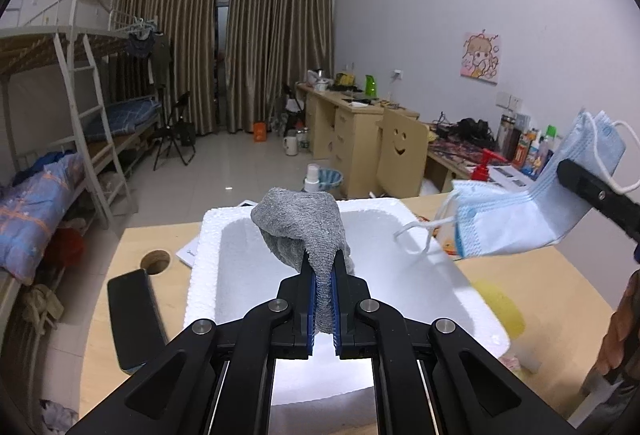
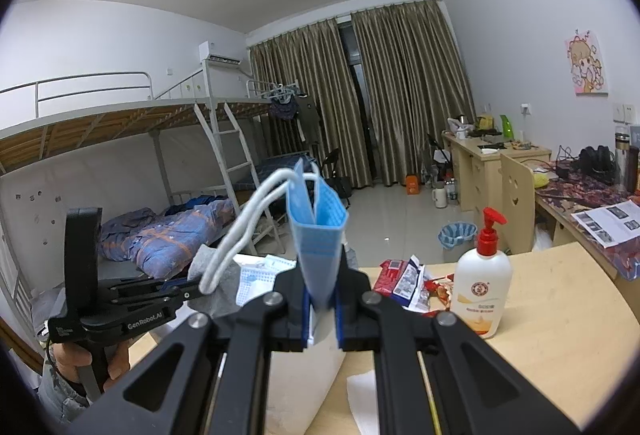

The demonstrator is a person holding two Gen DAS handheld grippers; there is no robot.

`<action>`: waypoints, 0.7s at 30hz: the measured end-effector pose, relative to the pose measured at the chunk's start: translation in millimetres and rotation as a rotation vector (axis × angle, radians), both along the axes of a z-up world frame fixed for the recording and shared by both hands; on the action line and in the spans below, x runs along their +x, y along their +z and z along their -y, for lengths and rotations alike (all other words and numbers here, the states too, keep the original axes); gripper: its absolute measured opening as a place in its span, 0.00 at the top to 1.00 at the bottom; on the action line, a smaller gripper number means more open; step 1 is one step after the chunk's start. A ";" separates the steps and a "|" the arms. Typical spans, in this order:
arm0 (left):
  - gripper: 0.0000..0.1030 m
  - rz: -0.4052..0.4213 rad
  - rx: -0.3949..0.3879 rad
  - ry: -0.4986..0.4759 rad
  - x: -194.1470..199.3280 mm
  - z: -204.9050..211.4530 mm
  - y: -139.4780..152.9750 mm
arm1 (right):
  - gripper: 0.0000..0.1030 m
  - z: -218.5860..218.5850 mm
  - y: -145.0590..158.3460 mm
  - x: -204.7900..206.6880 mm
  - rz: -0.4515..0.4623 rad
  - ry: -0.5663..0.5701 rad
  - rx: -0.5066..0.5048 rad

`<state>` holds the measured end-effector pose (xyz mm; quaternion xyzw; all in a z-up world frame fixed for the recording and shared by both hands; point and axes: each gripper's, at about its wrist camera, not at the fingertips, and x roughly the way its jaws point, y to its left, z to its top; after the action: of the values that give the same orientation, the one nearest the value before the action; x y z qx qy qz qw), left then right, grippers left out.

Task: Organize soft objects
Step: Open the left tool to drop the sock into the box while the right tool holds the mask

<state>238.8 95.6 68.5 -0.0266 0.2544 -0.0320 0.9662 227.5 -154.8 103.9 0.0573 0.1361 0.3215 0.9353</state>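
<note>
A: Item one, lower centre of the left wrist view?

B: The left gripper [image 1: 323, 299], jaws clamped on a grey knitted cloth [image 1: 306, 231]. The cloth is pinched between the blue pads and is draped forward and upward above the white foam box [image 1: 208, 275], which is set on the wooden table [image 1: 104, 319].

A: Item two, right edge of that view?

B: A blue face mask [image 1: 524, 211], folded, held aloft by the right gripper [image 1: 576, 181], which is seen only as a black finger entering from the right. White ear loops are hung loose toward the box.

A: The same item in the right wrist view?

B: The mask [image 2: 318, 235] is stood upright at frame centre, with the right gripper [image 2: 322, 305] closed on its lower edge. The ear loops are curved down to the left, toward the left gripper [image 2: 176, 293], which is recorded at lower left with the grey cloth [image 2: 218, 285] in its grasp.

A: Other entries?

B: A white lotion bottle with red pump [image 2: 482, 283], upright on the table at centre right; snack packets [image 2: 404, 281] just beside it on the left; bunk beds [image 2: 140, 139] in the left background; brown curtains [image 2: 360, 99] behind, at upper centre.
</note>
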 end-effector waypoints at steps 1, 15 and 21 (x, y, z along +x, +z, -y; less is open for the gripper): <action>0.87 -0.002 0.006 0.005 0.8 0.1 -0.5 | 0.88 0.8 0.1 0.3 -0.001 -0.001 0.002; 0.02 0.113 0.035 0.081 -30.5 -9.9 11.5 | 0.88 -11.4 1.0 -0.4 0.002 0.022 -0.006; 0.00 0.151 0.034 0.136 -53.9 -29.0 17.6 | 0.88 -31.7 3.4 -0.8 0.005 0.064 -0.023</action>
<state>185.0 124.6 86.1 -0.0250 0.1789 0.0362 0.9829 226.7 -123.1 107.3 0.0415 0.1393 0.3497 0.9255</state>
